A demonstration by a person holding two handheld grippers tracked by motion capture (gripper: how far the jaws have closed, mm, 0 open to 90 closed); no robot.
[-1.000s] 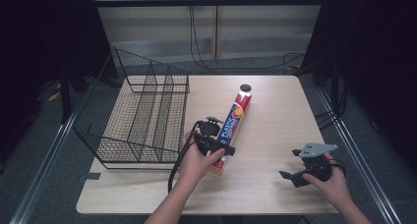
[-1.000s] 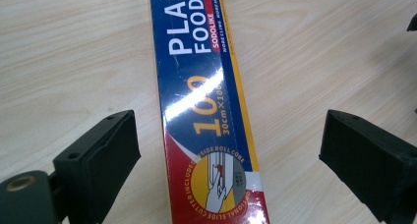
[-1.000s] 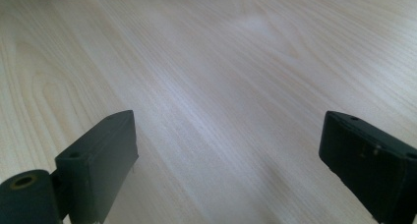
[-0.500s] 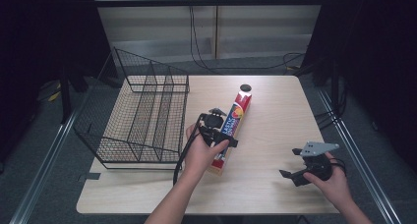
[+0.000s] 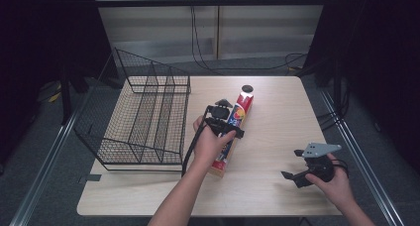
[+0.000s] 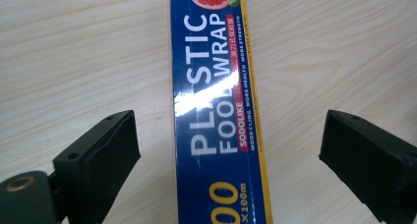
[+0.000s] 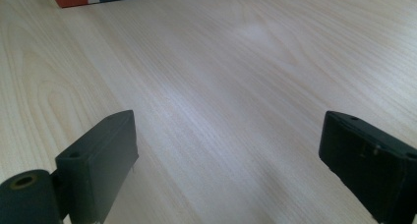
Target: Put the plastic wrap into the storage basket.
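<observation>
My left claw (image 5: 225, 118) hangs released over the wrap box (image 6: 219, 111), jaws wide on either side of it and clear of its sides. The box lies flat on the desk (image 5: 277, 112), just right of the wire basket (image 5: 143, 122), a black lid (image 5: 246, 88) at its far end. My right claw (image 5: 293, 167), also released, rests well apart near the desk's right front.

The high view is looking forward and down over the whole table (image 5: 277, 196). The left gripper view is peering close down at the plastic wrap box (image 6: 216, 116), which the right gripper view, skimming low, is catching far off.
</observation>
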